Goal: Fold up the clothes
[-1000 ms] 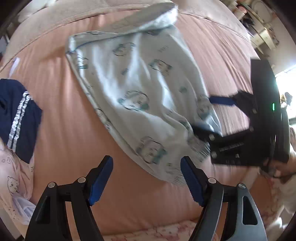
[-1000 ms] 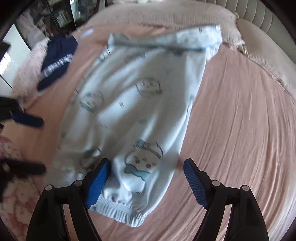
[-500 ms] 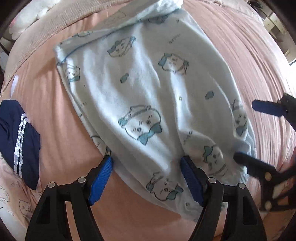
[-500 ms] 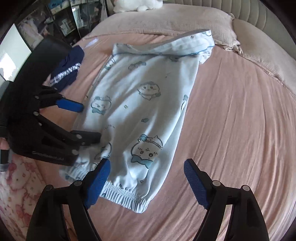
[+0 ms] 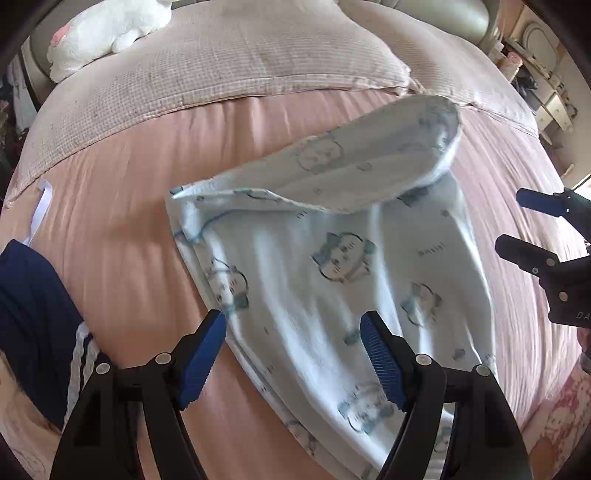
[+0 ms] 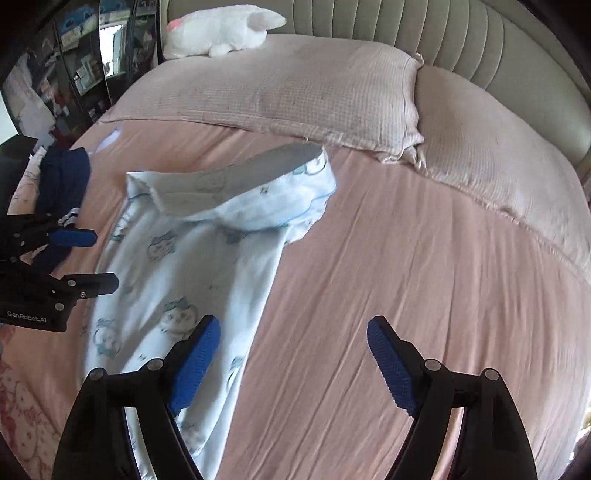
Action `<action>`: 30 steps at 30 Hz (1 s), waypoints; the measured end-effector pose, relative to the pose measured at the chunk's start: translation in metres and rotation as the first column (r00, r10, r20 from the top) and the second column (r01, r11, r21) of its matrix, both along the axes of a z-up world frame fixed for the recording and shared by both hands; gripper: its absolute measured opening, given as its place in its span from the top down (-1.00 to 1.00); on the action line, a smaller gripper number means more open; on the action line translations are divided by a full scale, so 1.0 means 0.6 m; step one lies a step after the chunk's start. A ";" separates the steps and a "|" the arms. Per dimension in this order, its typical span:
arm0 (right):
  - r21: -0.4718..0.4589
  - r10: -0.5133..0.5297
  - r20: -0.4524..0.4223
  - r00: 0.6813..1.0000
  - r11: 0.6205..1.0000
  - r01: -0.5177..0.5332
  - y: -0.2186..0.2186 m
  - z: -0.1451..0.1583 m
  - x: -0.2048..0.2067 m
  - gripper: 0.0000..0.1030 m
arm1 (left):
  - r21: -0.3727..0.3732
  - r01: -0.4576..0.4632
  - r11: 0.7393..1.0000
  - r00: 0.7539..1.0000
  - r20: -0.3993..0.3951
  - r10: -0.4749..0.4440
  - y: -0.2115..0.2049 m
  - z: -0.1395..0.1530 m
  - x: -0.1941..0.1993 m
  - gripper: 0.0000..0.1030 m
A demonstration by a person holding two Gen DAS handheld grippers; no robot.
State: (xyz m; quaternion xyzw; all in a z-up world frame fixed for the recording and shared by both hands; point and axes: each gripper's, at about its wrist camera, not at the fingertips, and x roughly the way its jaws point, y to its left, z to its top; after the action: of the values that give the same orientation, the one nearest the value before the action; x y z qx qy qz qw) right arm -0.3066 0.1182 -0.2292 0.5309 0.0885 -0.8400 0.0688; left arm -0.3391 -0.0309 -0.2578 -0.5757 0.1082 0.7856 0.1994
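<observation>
Left gripper (image 5: 293,354): jaws spread wide, nothing held, hovering over the near part of the light blue printed garment (image 5: 332,280); contact with the cloth cannot be told. Right gripper (image 6: 293,363): jaws equally wide, empty, left finger over the garment's right edge, right finger over bare pink bedsheet (image 6: 406,280). The garment lies lengthwise on the sheet, its far end folded back toward the near side as a flap. The left wrist view alone shows the garment's near left edge and the navy garment (image 5: 33,317) close at left; the right wrist view alone shows the headboard (image 6: 424,33) and the wide bare sheet to the right. Pillows (image 6: 295,96) and a white plush toy (image 6: 221,29) lie beyond the far end.
</observation>
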 end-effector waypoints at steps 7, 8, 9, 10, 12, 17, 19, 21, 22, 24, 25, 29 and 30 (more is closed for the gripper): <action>0.030 0.048 0.027 0.998 0.998 -0.049 0.030 -0.039 -0.105 -0.60 | -0.040 -0.252 0.967 0.966 -0.074 0.248 -0.042 -0.021 -0.130 -0.44; 0.016 0.034 0.021 0.999 0.999 -0.034 0.034 -0.038 -0.117 -0.60 | -0.013 -0.296 0.955 0.953 -0.079 0.294 -0.061 -0.021 -0.141 -0.44; 0.001 0.017 0.014 1.000 1.000 -0.017 0.039 -0.038 -0.129 -0.60 | 0.018 -0.341 0.940 0.936 -0.085 0.341 -0.079 -0.019 -0.149 -0.44; -0.014 0.000 0.007 1.000 1.000 0.001 0.044 -0.037 -0.140 -0.60 | 0.026 -0.380 0.925 0.920 -0.096 0.380 -0.095 -0.018 -0.157 -0.44; -0.044 -0.035 -0.006 0.999 0.998 0.035 0.054 -0.037 -0.163 -0.60 | -0.014 -0.425 0.905 0.897 -0.145 0.419 -0.116 -0.022 -0.165 -0.44; -0.109 -0.083 -0.059 0.995 0.991 0.076 0.067 -0.025 -0.174 -0.60 | 0.086 -0.298 0.951 0.947 -0.101 0.306 -0.118 -0.020 -0.142 -0.44; -0.163 -0.050 -0.078 0.996 0.986 0.036 0.058 -0.014 -0.138 -0.60 | 0.112 -0.200 0.973 0.971 -0.108 0.212 -0.095 -0.015 -0.124 -0.44; -0.218 -0.014 -0.080 0.997 0.976 -0.003 0.041 -0.012 -0.108 -0.60 | 0.065 -0.120 0.991 0.983 -0.135 0.128 -0.060 -0.021 -0.106 -0.45; -0.225 0.018 -0.077 0.997 0.974 -0.035 0.027 -0.016 -0.099 -0.60 | 0.009 -0.114 0.993 0.983 -0.142 0.114 -0.054 -0.027 -0.104 -0.45; -0.158 0.059 -0.062 0.996 0.985 -0.068 -0.003 -0.040 -0.087 -0.60 | -0.134 -0.135 0.982 0.982 -0.147 0.115 -0.055 -0.039 -0.106 -0.46; -0.101 0.052 -0.059 0.997 0.993 -0.058 -0.009 -0.053 -0.088 -0.59 | -0.143 -0.160 0.977 0.981 -0.134 0.141 -0.070 -0.040 -0.107 -0.49; -0.131 -0.105 -0.072 0.992 0.987 0.095 0.034 -0.045 -0.078 -0.59 | -0.109 -0.316 0.942 0.941 -0.166 0.296 -0.147 0.000 -0.105 -0.48; -0.160 -0.101 -0.090 0.991 0.983 0.085 0.033 -0.035 -0.068 -0.60 | -0.098 -0.329 0.939 0.932 -0.194 0.307 -0.154 0.011 -0.105 -0.48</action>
State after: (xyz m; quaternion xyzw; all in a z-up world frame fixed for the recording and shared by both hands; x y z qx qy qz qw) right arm -0.3476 0.1378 -0.2501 0.4857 0.0009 -0.8716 0.0664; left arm -0.4020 -0.1232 -0.2514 -0.5258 0.0811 0.8464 0.0215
